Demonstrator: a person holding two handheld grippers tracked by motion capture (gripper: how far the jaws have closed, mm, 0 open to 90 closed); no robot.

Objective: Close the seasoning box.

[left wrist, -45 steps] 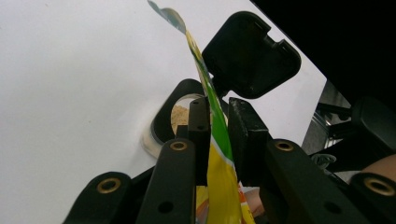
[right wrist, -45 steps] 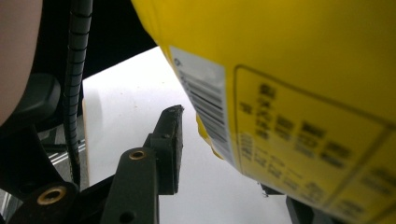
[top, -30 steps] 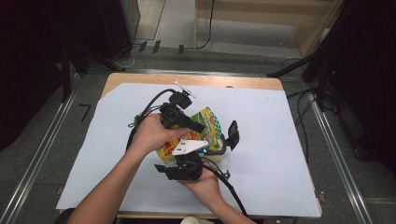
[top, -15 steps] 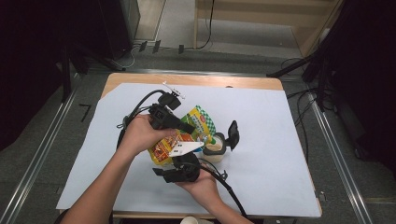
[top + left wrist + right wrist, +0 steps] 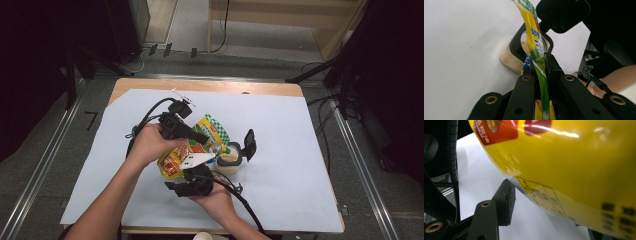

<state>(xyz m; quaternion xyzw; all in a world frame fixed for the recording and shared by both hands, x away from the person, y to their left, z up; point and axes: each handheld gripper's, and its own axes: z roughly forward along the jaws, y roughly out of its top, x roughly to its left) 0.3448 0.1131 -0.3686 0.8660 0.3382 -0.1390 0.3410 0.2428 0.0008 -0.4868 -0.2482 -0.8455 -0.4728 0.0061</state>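
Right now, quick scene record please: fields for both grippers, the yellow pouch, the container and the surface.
left gripper: shut on the yellow printed plastic pouch, clamping its thin edge
right gripper: jaws apart, have just been opening, at the pouch's lower end; its left pad is off the pouch
pouch: tilted above the container, off the table
container: clear tub of beige powder, black hinged lid flipped open
surface: white sheet on a wooden table

A yellow pouch (image 5: 574, 170) lies between the open jaws, over white paper (image 5: 481, 177).
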